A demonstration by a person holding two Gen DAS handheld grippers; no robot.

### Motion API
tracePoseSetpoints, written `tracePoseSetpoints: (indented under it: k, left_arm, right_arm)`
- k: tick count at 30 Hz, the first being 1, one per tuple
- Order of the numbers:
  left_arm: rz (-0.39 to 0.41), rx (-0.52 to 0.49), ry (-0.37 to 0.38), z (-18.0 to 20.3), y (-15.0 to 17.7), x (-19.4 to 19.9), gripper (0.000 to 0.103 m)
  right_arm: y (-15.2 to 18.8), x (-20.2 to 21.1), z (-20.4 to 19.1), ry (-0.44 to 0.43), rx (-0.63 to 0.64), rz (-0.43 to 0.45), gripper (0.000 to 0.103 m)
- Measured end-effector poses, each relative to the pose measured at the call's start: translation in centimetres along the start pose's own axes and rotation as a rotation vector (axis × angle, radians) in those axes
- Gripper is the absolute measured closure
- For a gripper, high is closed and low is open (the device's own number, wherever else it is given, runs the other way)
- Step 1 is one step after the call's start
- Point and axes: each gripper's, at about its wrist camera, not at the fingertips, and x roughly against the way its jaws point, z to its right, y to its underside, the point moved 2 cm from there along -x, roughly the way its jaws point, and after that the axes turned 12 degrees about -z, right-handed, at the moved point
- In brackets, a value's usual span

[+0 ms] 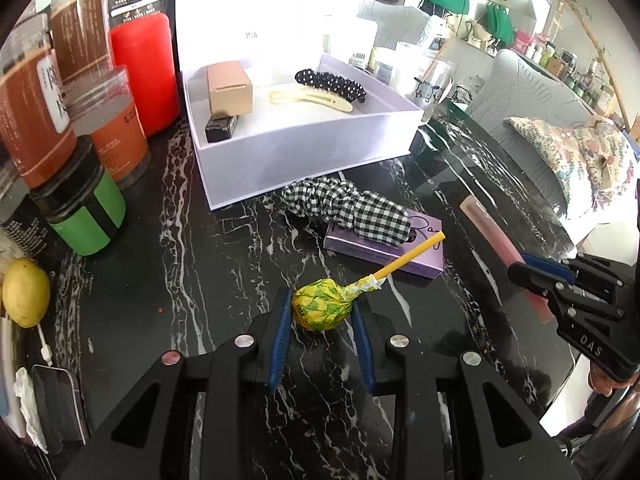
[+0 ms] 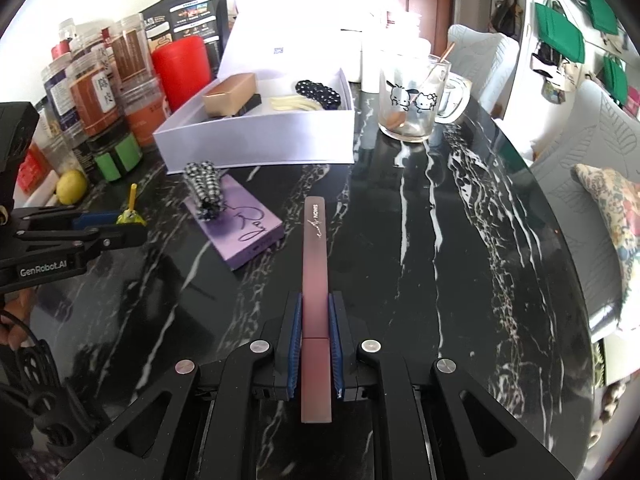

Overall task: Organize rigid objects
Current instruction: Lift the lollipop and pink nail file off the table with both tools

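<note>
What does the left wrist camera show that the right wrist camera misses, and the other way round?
Only the left wrist view shows the phone on its cable, and the left gripper closed on the lollipop. Only the right wrist view shows the cartoon glass mug clearly, and the right gripper clamping the pink bar. Both show the white box, purple box and lemon.
</note>
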Motion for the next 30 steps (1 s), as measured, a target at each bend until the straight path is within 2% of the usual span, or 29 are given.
tracePoseSetpoints:
  k: [17, 30]
  left_arm:
    - [0.131, -0.002, -0.035, 1.5, 1.1, 6.1, 0.074]
    - [0.197, -0.001, -0.033, 2.6, -0.8, 8.4, 0.074]
  right_arm:
    - [2.0, 4.8, -3.0, -0.054, 0.015, 0.065, 0.09]
    - [1.2, 6.4, -5.2, -0.119, 0.072, 0.097, 0.09]
